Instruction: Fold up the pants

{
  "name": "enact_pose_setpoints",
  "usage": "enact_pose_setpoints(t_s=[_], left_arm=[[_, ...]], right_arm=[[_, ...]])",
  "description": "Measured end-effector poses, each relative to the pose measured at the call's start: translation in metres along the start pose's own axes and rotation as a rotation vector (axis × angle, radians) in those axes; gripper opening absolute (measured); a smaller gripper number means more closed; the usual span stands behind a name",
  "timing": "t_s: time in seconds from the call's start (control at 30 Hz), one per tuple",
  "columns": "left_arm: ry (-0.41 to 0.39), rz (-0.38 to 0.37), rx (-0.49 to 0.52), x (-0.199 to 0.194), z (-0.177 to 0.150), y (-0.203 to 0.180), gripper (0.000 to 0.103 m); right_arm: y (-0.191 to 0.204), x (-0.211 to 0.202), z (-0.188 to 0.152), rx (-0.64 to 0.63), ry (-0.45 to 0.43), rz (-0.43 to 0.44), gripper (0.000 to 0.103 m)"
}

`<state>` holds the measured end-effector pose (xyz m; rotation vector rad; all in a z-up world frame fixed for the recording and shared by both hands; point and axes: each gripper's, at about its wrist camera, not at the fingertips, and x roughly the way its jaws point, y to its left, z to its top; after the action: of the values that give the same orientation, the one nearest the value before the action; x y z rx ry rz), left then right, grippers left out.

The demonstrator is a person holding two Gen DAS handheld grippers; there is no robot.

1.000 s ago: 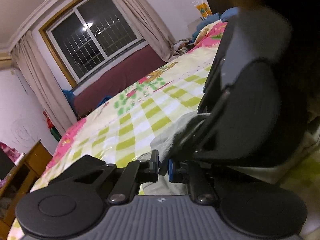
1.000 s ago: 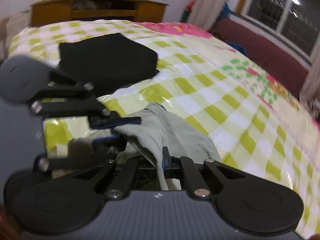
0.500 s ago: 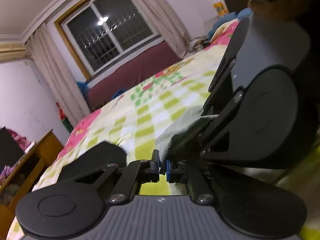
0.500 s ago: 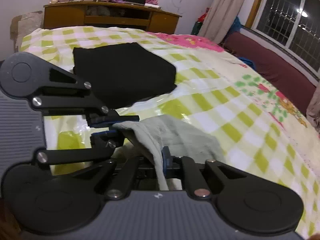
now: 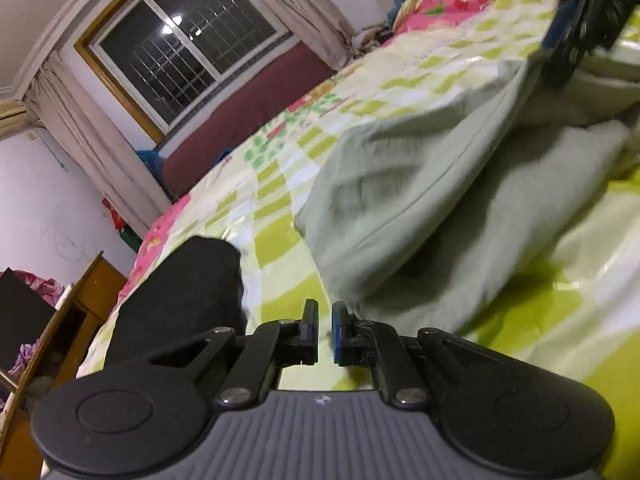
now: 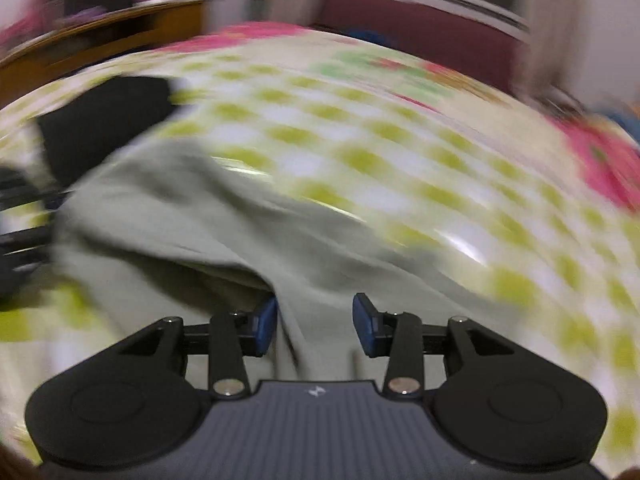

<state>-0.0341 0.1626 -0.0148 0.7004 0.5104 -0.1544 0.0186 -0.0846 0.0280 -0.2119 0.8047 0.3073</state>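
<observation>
Pale grey-green pants (image 5: pixel 420 184) lie crumpled on the checked bedspread (image 5: pixel 276 196), long axis running from the left hand-held gripper (image 5: pixel 325 332) up-right toward the right one (image 5: pixel 568 44). Soft, creased cloth, seam edge visible. Left jaws nearly touching; whether they pinch cloth is unclear. Right hand-held gripper (image 6: pixel 314 326) has just been opening, pads clear of cloth between them. Right view motion-blurred.

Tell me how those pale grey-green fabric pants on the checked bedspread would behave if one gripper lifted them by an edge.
The pale grey-green fabric pants would probably hang limp: they lie in soft folds and creases. Likely light, since the cloth looks thin, with a fine seam line. On the shiny checked bedspread they may slide easily when dragged.
</observation>
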Motion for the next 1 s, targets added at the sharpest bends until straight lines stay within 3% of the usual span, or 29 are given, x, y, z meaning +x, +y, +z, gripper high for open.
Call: enact_pose_setpoints(t_s=[0.13,0.27,0.4,0.6,0.67,0.73,0.77,0.8,0.87,0.93,1.0], left_arm=[[0.047,0.003,0.008,-0.011,-0.005,0.003,0.028],[0.073,0.034,0.022,-0.024,0.003,0.010,0.029],[0.012,0.063,0.034,-0.033,0.030,0.013,0.029],[-0.068,-0.073,0.000,-0.022,0.075,-0.002,0.030],[-0.053,-0.095,0.021,-0.015,0.080,-0.007,0.031],[-0.046,-0.106,0.054,-0.015,0.081,-0.009,0.032],[-0.044,-0.118,0.074,-0.016,0.080,-0.009,0.032],[-0.045,-0.132,0.093,-0.017,0.080,-0.009,0.032],[-0.050,-0.152,0.118,-0.016,0.082,-0.012,0.032],[-0.070,-0.169,0.123,-0.017,0.088,-0.017,0.032],[-0.110,-0.207,0.097,-0.016,0.097,-0.019,0.033]], right_arm=[[-0.060,0.004,-0.018,0.181,0.076,-0.126,0.042],[-0.064,-0.012,-0.020,0.182,-0.023,-0.026,0.042],[-0.056,-0.002,-0.016,0.131,-0.041,-0.017,0.042],[-0.037,0.020,-0.010,0.156,-0.038,0.258,0.043],[-0.028,0.023,-0.013,0.144,0.033,0.454,0.043],[-0.006,0.017,-0.024,0.005,0.159,0.684,0.040],[0.005,0.009,-0.031,-0.086,0.184,0.724,0.040],[0.014,0.000,-0.039,-0.163,0.194,0.733,0.040],[0.015,-0.006,-0.045,-0.176,0.215,0.711,0.040],[-0.006,-0.012,-0.039,-0.082,0.170,0.686,0.040],[-0.037,-0.016,-0.028,0.029,0.095,0.608,0.041]])
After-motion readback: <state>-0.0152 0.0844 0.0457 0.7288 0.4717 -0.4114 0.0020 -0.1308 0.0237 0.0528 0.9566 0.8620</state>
